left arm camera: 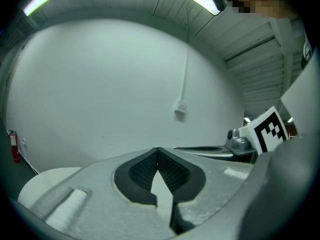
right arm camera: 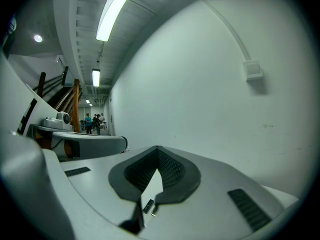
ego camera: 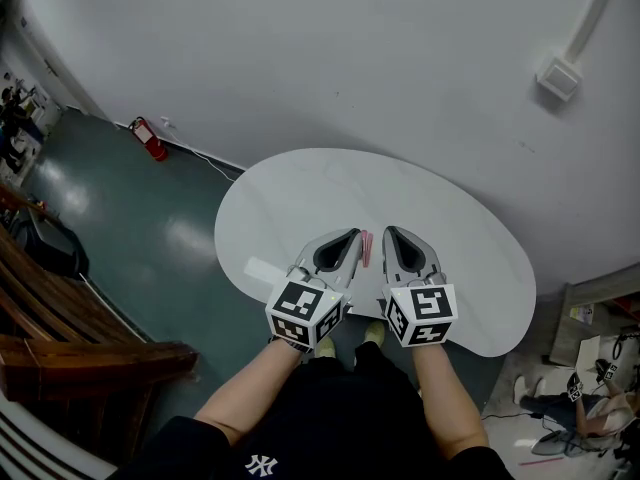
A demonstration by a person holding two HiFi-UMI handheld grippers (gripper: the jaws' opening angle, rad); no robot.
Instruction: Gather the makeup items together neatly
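Pink and slim, a makeup item (ego camera: pixel 366 248) lay on the table (ego camera: pixel 300 188) between our tools; we held left gripper (ego camera: pixel 353 235) and right gripper (ego camera: pixel 391 232) clenched on nothing, likely ready to nudge it

Bright overhd tube light (right arm camera: pixel 116 11), fisheye vignette.

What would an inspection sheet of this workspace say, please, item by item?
Surface: white rounded table against the wall.
Job's things: one slim pink item between the grippers, kind unclear.
Clutter: two tiny dark pieces below the right jaws, unidentifiable.
Grippers: left gripper and right gripper side by side over the table's near edge, both shut, empty.
Cables: white conduit down to a wall box.
Surroundings: red fire extinguisher, wooden bench, floor clutter at right.
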